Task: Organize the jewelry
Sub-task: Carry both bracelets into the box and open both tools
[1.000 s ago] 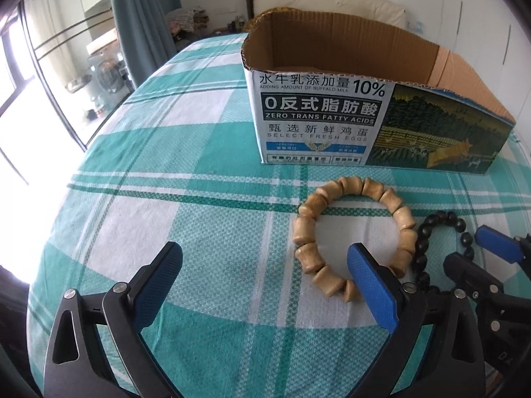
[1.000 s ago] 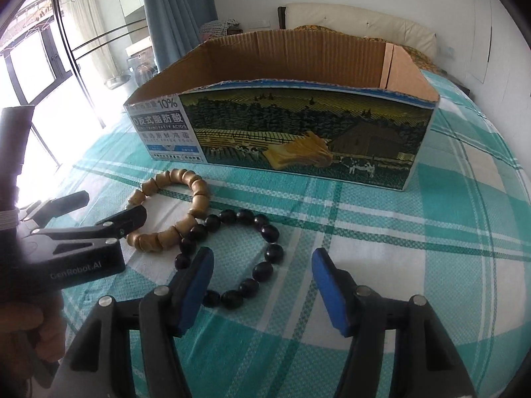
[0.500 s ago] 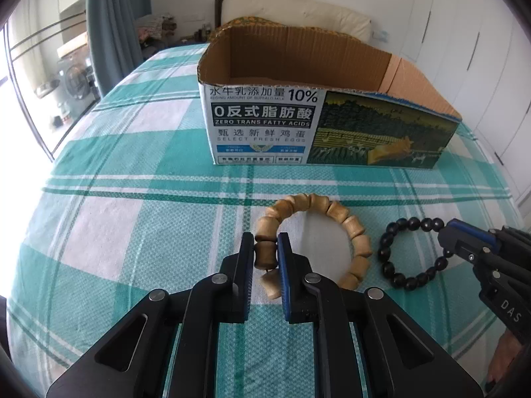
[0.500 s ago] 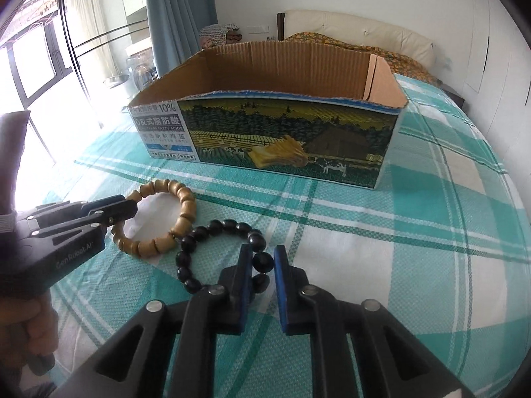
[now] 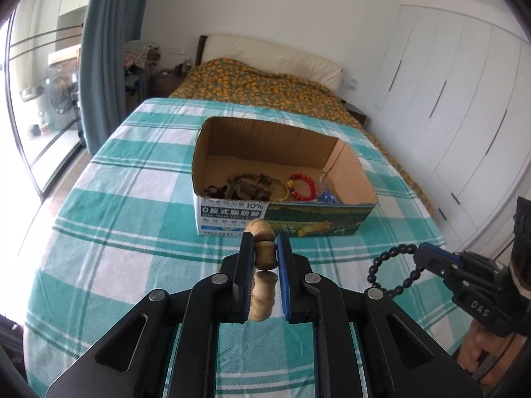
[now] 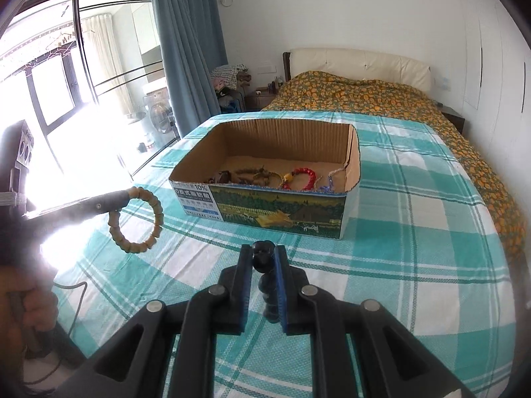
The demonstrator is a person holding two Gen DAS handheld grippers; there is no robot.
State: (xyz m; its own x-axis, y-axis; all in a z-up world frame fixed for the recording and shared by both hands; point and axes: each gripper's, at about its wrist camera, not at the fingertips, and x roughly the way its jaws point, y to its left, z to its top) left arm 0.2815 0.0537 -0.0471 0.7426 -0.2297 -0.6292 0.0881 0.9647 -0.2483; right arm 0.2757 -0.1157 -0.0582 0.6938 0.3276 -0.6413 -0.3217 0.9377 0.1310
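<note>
My left gripper (image 5: 264,243) is shut on a tan wooden bead bracelet (image 5: 264,252), lifted above the checked cloth; the bracelet hangs as a ring in the right wrist view (image 6: 139,220). My right gripper (image 6: 264,255) is shut on a black bead bracelet (image 6: 263,258), which also shows in the left wrist view (image 5: 391,272), held in the air. An open cardboard box (image 5: 365,185) stands ahead of both grippers, also in the right wrist view (image 6: 351,179). It holds a red bead bracelet (image 5: 303,185), dark brown beads (image 5: 242,189) and other pieces.
The teal and white checked cloth (image 5: 132,199) covers the surface around the box. A bed with an orange patterned cover (image 6: 381,96) lies behind it. A window and blue curtain (image 6: 179,49) are at the left, white wardrobes (image 5: 464,116) at the right.
Both grippers have risen from the cloth with their bracelets held, and pulled back from the box, so its inside now shows. One second ago both were open over the bracelets.
</note>
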